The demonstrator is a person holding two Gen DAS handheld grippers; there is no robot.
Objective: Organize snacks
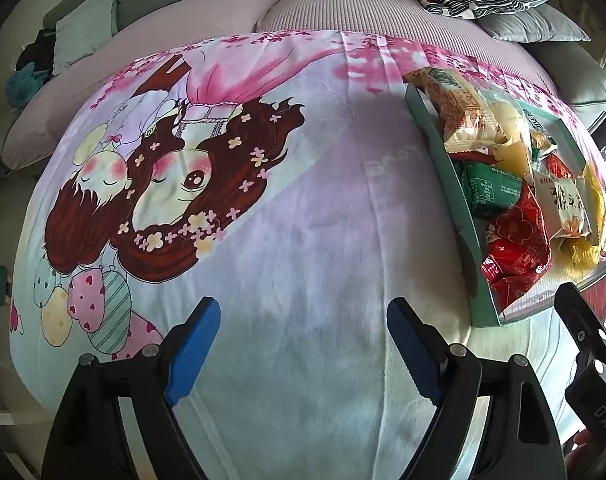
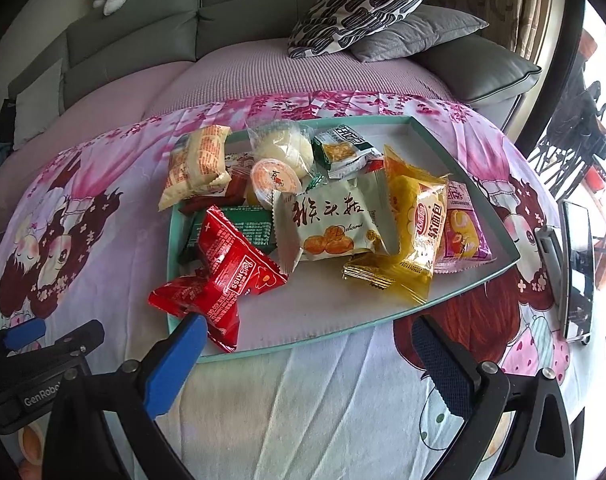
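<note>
A teal-rimmed tray [image 2: 387, 121] holds several snack packets: a red packet [image 2: 227, 276], a white biscuit packet [image 2: 327, 224], a yellow bread packet [image 2: 415, 224], a green packet [image 2: 243, 228] and an orange-white packet [image 2: 201, 164]. My right gripper [image 2: 307, 340] is open and empty just before the tray's near edge; its left finger [image 2: 175, 364] overlaps the red packet's corner. My left gripper [image 1: 303, 320] is open and empty over bare cloth, left of the tray [image 1: 459, 200]. The red packet [image 1: 515, 252] also shows there.
The table is covered by a pink cartoon-print cloth [image 1: 287, 208]. A sofa with a patterned cushion [image 2: 363, 8] and a grey cushion [image 2: 419, 32] stands behind. A phone on a stand [image 2: 577, 272] is at the right edge. The right gripper's body [image 1: 587, 332] appears lower right in the left view.
</note>
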